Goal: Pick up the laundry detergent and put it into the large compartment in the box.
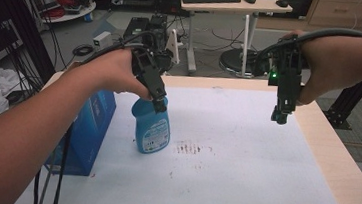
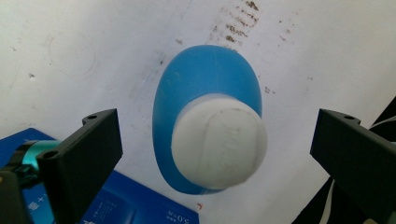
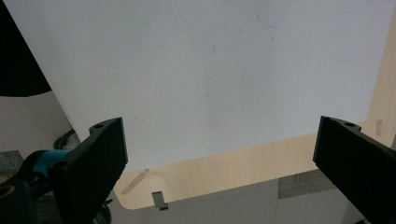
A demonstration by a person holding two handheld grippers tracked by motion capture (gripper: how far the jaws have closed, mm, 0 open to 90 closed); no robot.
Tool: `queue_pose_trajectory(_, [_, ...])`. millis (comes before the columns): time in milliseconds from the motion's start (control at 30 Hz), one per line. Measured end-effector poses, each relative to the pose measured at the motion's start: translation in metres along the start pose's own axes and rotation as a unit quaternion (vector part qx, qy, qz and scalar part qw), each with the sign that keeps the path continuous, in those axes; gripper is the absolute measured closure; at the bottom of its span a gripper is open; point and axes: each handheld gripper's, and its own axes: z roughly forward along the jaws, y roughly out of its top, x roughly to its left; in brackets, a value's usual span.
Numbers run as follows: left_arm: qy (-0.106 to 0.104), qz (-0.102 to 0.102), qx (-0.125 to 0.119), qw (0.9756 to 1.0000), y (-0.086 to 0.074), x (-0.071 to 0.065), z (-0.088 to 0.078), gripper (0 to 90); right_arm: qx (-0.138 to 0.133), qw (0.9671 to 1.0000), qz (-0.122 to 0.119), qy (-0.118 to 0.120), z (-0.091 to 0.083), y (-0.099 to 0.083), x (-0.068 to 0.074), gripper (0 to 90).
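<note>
The left gripper (image 2: 212, 154) hangs with jaws wide open right over the white cap (image 2: 218, 142) of the blue bottle (image 1: 150, 126) standing on the worktop (image 1: 262, 180), so it should go straight down, then squeeze gently.

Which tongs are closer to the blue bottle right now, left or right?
Left. The left tongs hang open right above the blue bottle, its white cap between the jaws. The right tongs hover open well off to its right, over the bare white mat.
</note>
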Motion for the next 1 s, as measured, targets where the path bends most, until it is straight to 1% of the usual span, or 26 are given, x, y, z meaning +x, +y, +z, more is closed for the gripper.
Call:
queue_pose_trajectory(300, [-0.001,-0.011,-0.002,0.9999,-0.002,0.003,0.014,2.1,-0.001,1.0000,-0.001,-0.004,-0.001,0.000,0.001,2.0])
queue_pose_trajectory(667, [0.004,-0.012,-0.004,0.9999,-0.002,0.002,0.022,2.1,-0.001,1.0000,0.000,-0.006,-0.001,0.000,0.001,2.0])
queue_pose_trajectory(767, [0.007,-0.008,-0.002,0.9999,-0.002,0.002,0.024,2.1,-0.002,1.0000,-0.003,-0.009,-0.002,0.001,0.001,2.0])
queue_pose_trajectory(833, [0.010,-0.011,0.000,0.9999,-0.002,0.002,0.027,2.1,-0.004,0.9999,-0.004,-0.010,-0.002,0.000,0.001,2.0])
queue_pose_trajectory(967, [0.011,-0.012,-0.003,0.9999,-0.002,0.003,0.028,2.1,-0.005,0.9999,-0.005,-0.011,-0.002,-0.001,0.001,2.0])
queue_pose_trajectory(1000, [0.013,-0.014,-0.002,0.9998,-0.002,0.003,0.030,2.1,-0.002,0.9999,-0.004,-0.013,-0.002,-0.001,0.001,2.0])
